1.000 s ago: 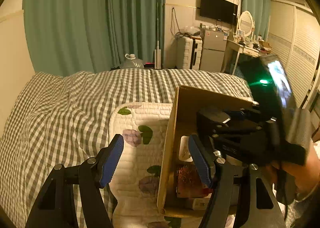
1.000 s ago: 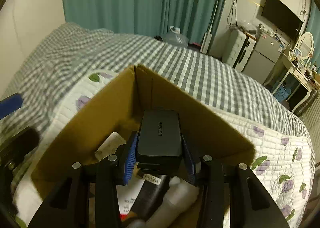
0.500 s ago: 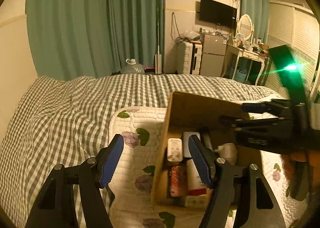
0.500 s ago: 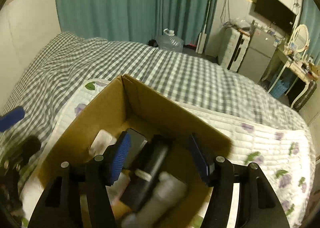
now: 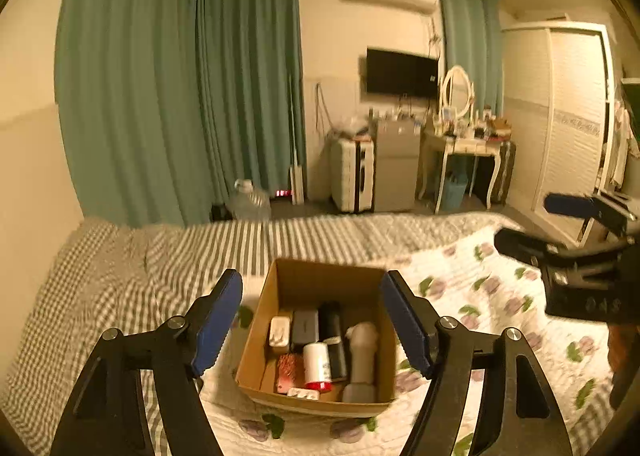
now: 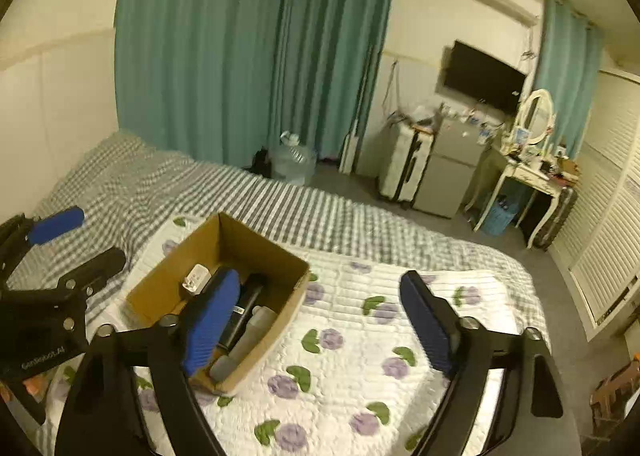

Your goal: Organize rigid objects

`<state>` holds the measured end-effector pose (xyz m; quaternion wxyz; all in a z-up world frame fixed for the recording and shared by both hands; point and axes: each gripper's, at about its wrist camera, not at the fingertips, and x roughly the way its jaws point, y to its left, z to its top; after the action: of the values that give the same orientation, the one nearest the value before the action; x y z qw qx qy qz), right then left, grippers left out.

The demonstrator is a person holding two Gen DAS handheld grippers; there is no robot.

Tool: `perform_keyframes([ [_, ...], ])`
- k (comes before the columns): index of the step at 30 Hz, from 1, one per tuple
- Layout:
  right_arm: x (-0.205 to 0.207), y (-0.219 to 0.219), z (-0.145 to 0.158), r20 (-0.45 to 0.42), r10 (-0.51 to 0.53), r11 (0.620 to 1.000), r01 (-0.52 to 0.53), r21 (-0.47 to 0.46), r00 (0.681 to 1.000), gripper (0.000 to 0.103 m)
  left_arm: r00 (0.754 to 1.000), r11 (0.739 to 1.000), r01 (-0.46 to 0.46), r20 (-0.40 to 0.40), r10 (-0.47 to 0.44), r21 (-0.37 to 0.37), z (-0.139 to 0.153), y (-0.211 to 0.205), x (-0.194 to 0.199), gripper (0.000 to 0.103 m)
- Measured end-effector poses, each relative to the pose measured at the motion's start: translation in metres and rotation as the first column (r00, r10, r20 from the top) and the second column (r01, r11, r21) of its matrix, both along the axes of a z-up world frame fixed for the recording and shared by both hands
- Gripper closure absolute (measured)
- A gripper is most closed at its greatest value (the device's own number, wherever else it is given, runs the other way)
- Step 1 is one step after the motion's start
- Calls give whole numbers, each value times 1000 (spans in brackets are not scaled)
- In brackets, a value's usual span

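Comparing with a second ago: right tongs [image 6: 316,320] then pinching a black rectangular device over the box, now spread wide with nothing between the blue pads and raised well above the bed. Left tongs [image 5: 312,320] likewise spread and holding nothing, framing the cardboard box [image 5: 280,336] from above. Device presumably now among the box contents, most likely the dark grey block [image 5: 305,327] lying flat beside the white charger [image 5: 279,330]; also packed in are a black bar [image 5: 334,332], a white cylinder with red base [image 5: 317,366], a pale bottle [image 5: 362,352] and a reddish packet [image 5: 289,370]. Box resting on the floral quilt [image 6: 360,356], itself over the checked bedspread [image 6: 160,184]. No loose items visible on the quilt in either view. Judged: last drop-off done, both tongs retreating, task at or near completion. Beyond the bed: green curtains [image 6: 248,56], suitcase [image 5: 352,174], wall TV [image 5: 402,72].
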<state>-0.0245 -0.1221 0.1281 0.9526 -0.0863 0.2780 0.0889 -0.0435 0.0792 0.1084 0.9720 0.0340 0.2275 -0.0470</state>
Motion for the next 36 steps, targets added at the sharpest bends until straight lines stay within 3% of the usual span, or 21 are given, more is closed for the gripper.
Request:
perform_keyframes([
  [4, -38, -19, 22, 69, -32, 999, 29, 42, 997, 0, 997, 999, -19, 74, 17, 29, 21, -16, -29, 27],
  [8, -77, -33, 34, 148, -47, 995, 33, 94, 988, 0, 992, 999, -36, 120, 31, 41, 27, -25, -55, 27],
  [14, -113, -41, 32, 199, -70, 992, 47, 116, 978, 0, 990, 999, -43, 136, 42, 3, 18, -28, -82, 26],
  [19, -137, -49, 6, 227, -103, 980, 60, 189, 968, 0, 983, 997, -66, 177, 57, 48, -10, -38, -105, 26],
  [25, -141, -53, -46, 173, -139, 965, 94, 246, 975, 0, 988, 997, -68, 141, 62, 35, -47, -40, -116, 26],
  [28, -138, -49, -60, 147, -133, 969, 97, 228, 980, 0, 993, 997, -73, 98, 70, 33, -58, -38, -112, 26],
  [36, -132, -41, -76, 130, -137, 978, 113, 178, 982, 0, 992, 995, -102, 74, 100, 21, -70, -30, -110, 26],
])
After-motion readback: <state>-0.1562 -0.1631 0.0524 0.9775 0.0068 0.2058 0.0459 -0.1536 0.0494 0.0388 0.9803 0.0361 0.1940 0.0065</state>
